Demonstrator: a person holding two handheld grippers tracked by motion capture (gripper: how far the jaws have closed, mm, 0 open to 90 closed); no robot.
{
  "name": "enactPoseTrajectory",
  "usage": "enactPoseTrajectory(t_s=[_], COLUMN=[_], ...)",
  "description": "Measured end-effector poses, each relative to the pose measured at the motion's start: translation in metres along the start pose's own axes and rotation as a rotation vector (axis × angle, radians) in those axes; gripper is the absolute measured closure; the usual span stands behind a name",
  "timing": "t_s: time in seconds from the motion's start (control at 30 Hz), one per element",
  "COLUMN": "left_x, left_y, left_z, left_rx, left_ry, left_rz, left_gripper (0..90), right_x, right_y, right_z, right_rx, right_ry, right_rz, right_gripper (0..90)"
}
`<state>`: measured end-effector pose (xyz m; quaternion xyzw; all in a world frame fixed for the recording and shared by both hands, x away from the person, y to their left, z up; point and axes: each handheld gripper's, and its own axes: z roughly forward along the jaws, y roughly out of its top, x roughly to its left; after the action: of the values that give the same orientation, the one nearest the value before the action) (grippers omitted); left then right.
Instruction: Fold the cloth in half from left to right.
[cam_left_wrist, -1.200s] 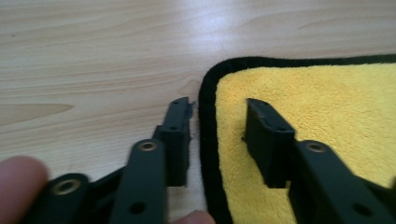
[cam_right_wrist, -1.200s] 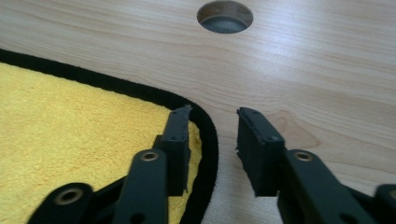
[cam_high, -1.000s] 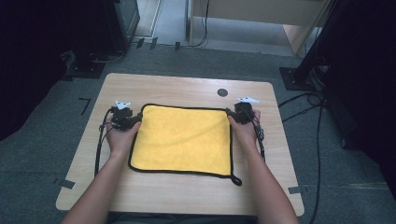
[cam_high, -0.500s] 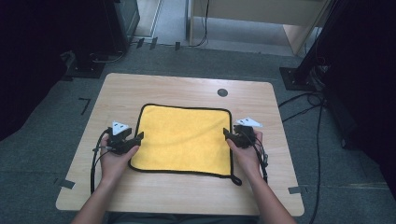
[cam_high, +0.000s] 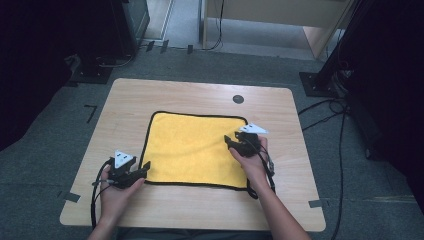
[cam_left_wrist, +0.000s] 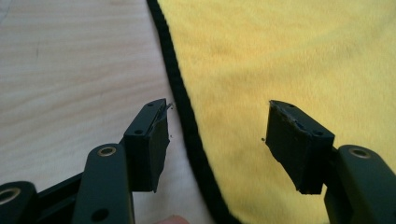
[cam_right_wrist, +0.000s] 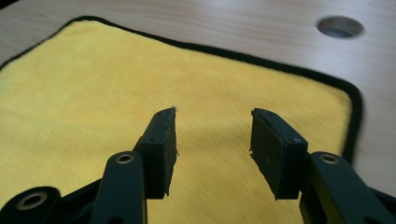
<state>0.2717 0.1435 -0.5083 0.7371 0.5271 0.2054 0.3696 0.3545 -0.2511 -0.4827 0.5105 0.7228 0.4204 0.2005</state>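
1. Left gripper (cam_high: 142, 169) sits low at the near-left corner of the cloth (cam_high: 192, 150), jaws wide, holding nothing. Its own view has one jaw over bare table (cam_left_wrist: 70, 60), the other over yellow pile, the black hem (cam_left_wrist: 180, 93) running between them.
2. Right gripper (cam_high: 231, 140) is over the cloth's right edge, about midway along it, jaws likewise wide and empty above the pile.
3. Cloth lies flat and spread at the table's centre, hem square to the edges; cable hole (cam_high: 238, 99) beyond its far-right corner.
4. Step, as judged: lining up to pinch the cloth, probably to fold it.
5. Next move calls for the left jaws dropping astride the hem and closing; the right needs to reach an edge or corner first.
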Motion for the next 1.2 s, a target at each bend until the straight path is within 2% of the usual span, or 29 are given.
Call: enactPoseTrajectory(t_s=[0.07,0.17,0.27,0.4,0.63,0.7,0.87,1.0,1.07,1.2], left_x=[-0.001,-0.004,-0.008,-0.009,-0.008,-0.009,-0.009,-0.009,-0.008,-0.008], left_y=[-0.005,-0.011,-0.015,-0.017,-0.019,-0.02,-0.02,-0.021,-0.021,-0.021], left_z=[-0.002,-0.003,-0.007,-0.008,-0.01,-0.01,-0.011,-0.014,-0.015,-0.016], left_rx=[0.017,0.047,0.055,0.047,0.041,0.039,0.045,0.054,0.057,0.062], left_ry=[-0.002,0.005,0.016,0.017,0.025,0.032,0.032,0.021,0.014,0.003], left_rz=[-0.01,-0.009,0.026,0.035,0.021,0.026,0.031,0.042,0.038,0.032], left_gripper=[39.7,40.4,41.0,40.9,40.8,40.7,41.1,45.6,47.7,51.9], right_x=[0.011,0.028,0.046,0.077,0.115,0.121,0.135,0.144,0.149,0.158], right_y=[0.011,0.029,0.045,0.067,0.087,0.09,0.095,0.099,0.102,0.109], right_z=[0.011,0.029,0.045,0.072,0.12,0.133,0.171,0.198,0.207,0.221], right_rx=[0.001,0.007,0.008,0.03,0.064,0.077,0.112,0.153,0.166,0.188], right_ry=[0.019,0.062,0.09,0.134,0.173,0.166,0.171,0.173,0.175,0.153], right_rz=[-0.024,-0.032,-0.064,-0.13,-0.177,-0.181,-0.152,-0.139,-0.135,-0.166], right_gripper=[50.8,50.8,51.0,51.2,51.0,49.9,50.4,50.0,50.3,48.7])
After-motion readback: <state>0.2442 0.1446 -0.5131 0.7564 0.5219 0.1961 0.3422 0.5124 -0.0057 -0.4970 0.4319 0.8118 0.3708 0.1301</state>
